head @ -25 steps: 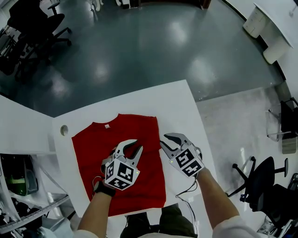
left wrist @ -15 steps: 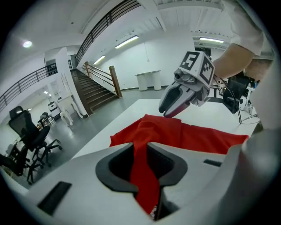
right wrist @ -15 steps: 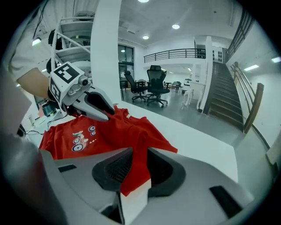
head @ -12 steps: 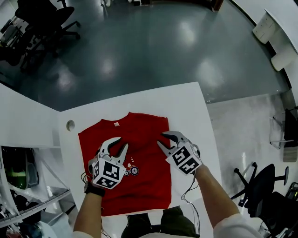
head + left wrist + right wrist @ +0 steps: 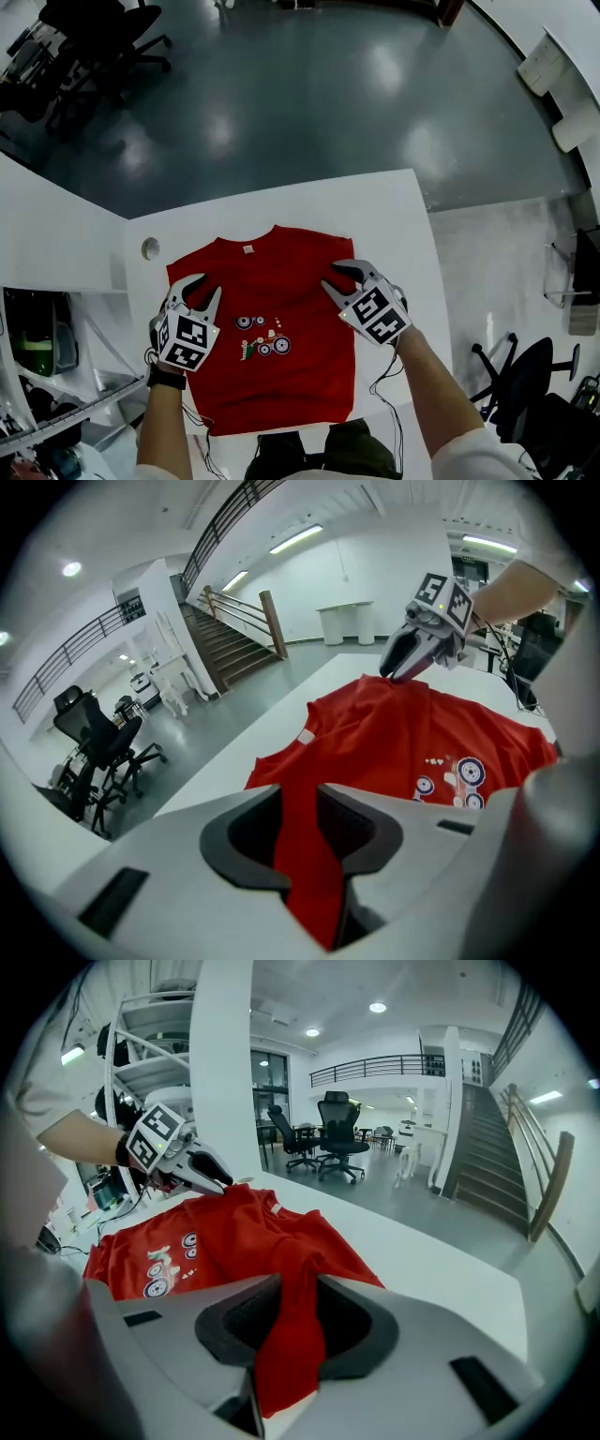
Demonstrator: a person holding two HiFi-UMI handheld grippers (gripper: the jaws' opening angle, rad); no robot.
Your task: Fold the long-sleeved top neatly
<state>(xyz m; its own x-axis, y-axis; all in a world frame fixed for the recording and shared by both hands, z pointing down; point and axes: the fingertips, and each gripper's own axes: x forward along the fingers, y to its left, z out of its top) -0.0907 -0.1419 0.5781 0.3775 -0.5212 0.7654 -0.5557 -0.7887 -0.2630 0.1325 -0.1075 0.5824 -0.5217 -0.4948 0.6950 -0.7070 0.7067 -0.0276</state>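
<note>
A red top [image 5: 291,281] lies flat on the white table [image 5: 375,206], collar away from me and a small wheel print [image 5: 262,336] at its middle. My left gripper [image 5: 199,287] is at the top's left edge. Its jaws have just been opening, and a fold of the red cloth [image 5: 302,789] still fills the gap between the pads. My right gripper [image 5: 335,275] is at the right edge, shut on a raised bunch of the cloth [image 5: 292,1307]. Each gripper view shows the other gripper across the garment: the right one [image 5: 403,667] and the left one [image 5: 211,1177]. No sleeves show.
A round hole [image 5: 150,248] sits in the table beyond the top's left shoulder. Office chairs stand on the grey floor at far left [image 5: 103,37] and near right [image 5: 525,366]. Shelving [image 5: 37,356] is close on my left. Cables hang from both grippers.
My left gripper has moved left from the middle of the top to its left edge, uncovering the print. The right gripper has shifted only a little along the right edge.
</note>
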